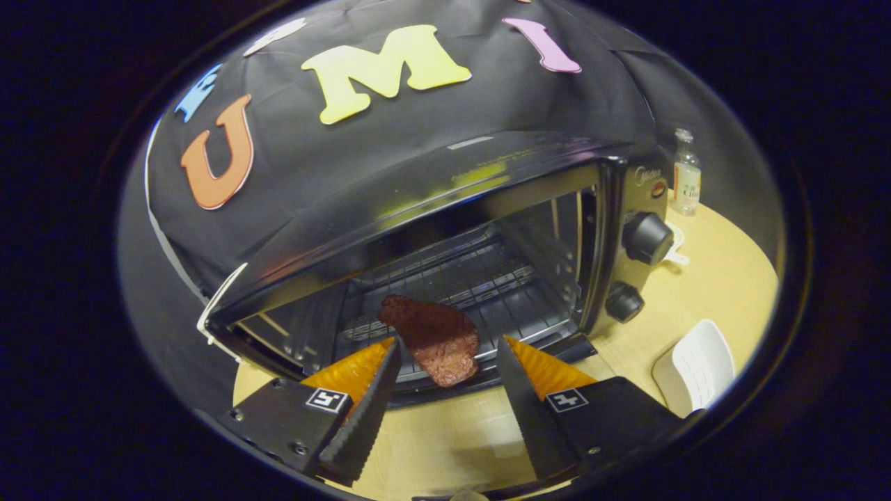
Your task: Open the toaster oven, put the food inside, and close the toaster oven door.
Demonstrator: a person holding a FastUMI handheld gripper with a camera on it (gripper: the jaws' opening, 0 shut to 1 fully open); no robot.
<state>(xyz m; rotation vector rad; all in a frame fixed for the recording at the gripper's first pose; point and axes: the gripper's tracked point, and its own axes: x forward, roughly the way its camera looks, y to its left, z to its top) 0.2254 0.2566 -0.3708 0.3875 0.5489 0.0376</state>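
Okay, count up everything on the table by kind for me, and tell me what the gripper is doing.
Toaster oven: 1, door open
Meat slice: 1, on the oven rack
Oven knobs: 2
Small bottle: 1
White dish: 1
Total: 6
Gripper: open, fingers either side of the meat slice, not pressing it.

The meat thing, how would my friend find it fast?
Find the black toaster oven on the wooden table, its door open. On the wire rack at its front lies a flat reddish-brown piece of meat, between the open gripper's fingers. It's the only food there.
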